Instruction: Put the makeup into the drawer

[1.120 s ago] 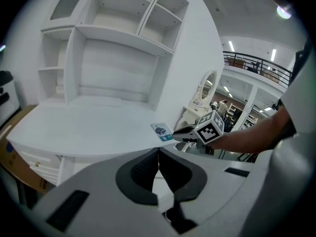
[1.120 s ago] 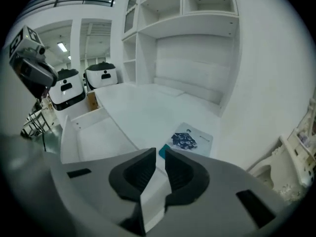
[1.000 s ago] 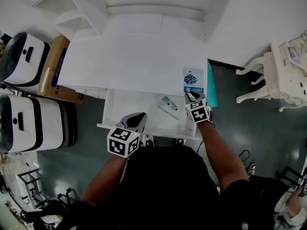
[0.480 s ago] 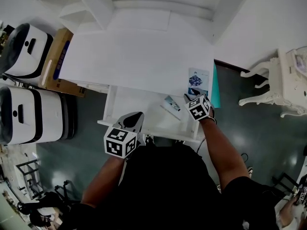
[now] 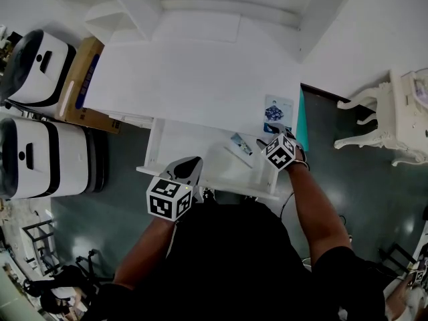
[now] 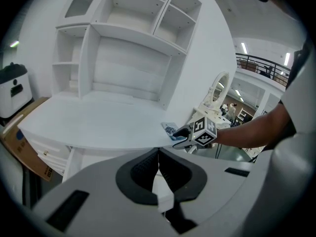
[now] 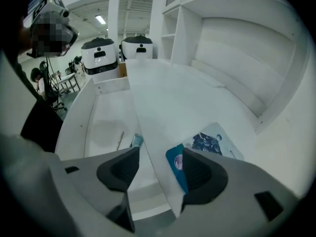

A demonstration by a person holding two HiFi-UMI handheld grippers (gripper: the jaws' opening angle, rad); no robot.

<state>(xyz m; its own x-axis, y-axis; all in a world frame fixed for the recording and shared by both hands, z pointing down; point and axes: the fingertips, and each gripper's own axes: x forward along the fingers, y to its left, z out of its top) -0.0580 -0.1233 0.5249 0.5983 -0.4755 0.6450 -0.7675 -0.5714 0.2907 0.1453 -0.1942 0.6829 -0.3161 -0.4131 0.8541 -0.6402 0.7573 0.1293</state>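
Left gripper (image 5: 192, 162) fingers pressed together; right gripper (image 7: 160, 158) fingers just spread, pinching nothing. 1 makeup tube (image 5: 237, 142) in 1 drawer (image 5: 190, 146).

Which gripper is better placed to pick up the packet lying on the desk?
Right. The right gripper hangs just by the packet, its jaws just opened, gripping nothing; the left gripper is shut, across the drawer.

A white desk (image 5: 187, 79) fills the centre of the frame, and a blue printed packet (image 5: 277, 111) lies flat near its right edge. Just below it, the open drawer (image 5: 174, 146) holds a small tube (image 5: 240, 143) toward its right side.
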